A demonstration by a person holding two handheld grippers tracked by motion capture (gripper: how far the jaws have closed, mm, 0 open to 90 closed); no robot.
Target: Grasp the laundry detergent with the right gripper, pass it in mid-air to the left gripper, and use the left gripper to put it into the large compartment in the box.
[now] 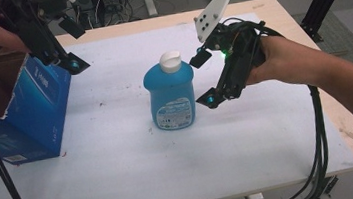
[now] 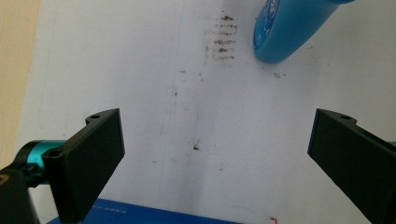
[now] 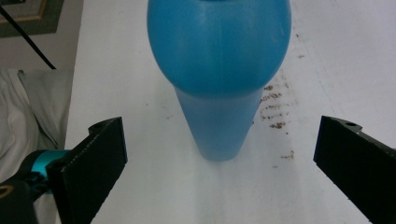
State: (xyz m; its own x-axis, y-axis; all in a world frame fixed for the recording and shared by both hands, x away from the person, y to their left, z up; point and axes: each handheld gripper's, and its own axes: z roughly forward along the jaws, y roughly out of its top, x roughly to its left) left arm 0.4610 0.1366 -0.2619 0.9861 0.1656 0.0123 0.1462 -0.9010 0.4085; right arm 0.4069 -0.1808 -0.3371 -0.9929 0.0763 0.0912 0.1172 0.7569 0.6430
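A blue bottle (image 1: 172, 97) with a white cap (image 1: 170, 61) stands upright near the middle of the white sheet (image 1: 122, 171) that covers the table (image 1: 296, 20), its printed label facing the person's side. What the bottle holds cannot be told through its coloured wall. The right gripper (image 1: 206, 78) hangs just beside the bottle on its right, held in the person's right hand (image 1: 266, 61), and its jaws stand wide apart with nothing between them; in the right gripper view the bottle (image 3: 219, 70) rises between and beyond the two black jaws, clear of both. At the left edge of the table a blue cardboard box (image 1: 30, 111) stands with its top torn open, showing a brown inside; nothing can be made out in it from this angle. The left gripper (image 1: 72, 63) hovers above the box's upper right corner, and the left gripper view shows its jaws spread wide over the stained sheet (image 2: 187, 116), the bottle's base (image 2: 280, 42) well beyond them and a strip of the box (image 2: 140, 214) below
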